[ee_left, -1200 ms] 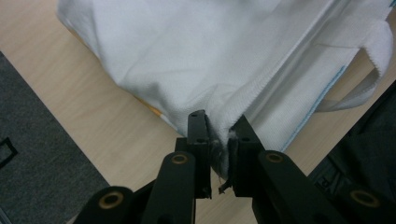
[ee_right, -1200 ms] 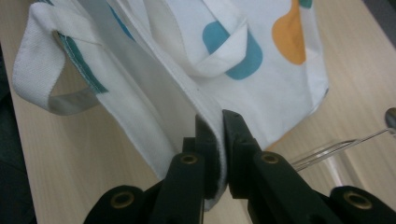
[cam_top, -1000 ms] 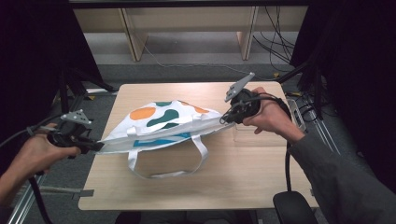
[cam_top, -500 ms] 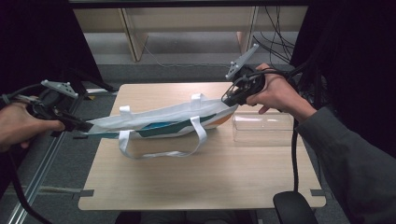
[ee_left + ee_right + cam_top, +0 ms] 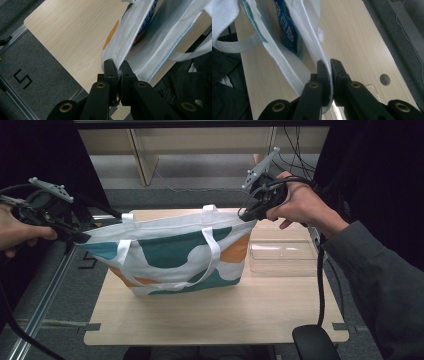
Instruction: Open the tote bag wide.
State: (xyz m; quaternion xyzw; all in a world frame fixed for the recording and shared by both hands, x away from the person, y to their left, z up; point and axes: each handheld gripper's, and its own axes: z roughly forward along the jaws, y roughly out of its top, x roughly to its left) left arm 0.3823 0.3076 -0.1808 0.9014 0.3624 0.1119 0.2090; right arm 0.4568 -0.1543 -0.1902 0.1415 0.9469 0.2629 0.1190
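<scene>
A clear plastic tray lies on the light wooden surface toward its right side (its rim catches the light). Behind the surface stands a pale wooden shelf unit, with cables hanging at its right. A black chair arm pad sits at the near right corner.

The tote bag is woven cloth, matt, with a visible coarse weave and stitched hems in both gripper views; its straps are flat webbing of the same dull white. The table is pale wood-grain laminate, smooth with a soft sheen. Near its right edge lies a clear plastic tray, glossy and see-through. The left gripper and right gripper have black matt plastic jaws with brass-coloured metal pins.
</scene>
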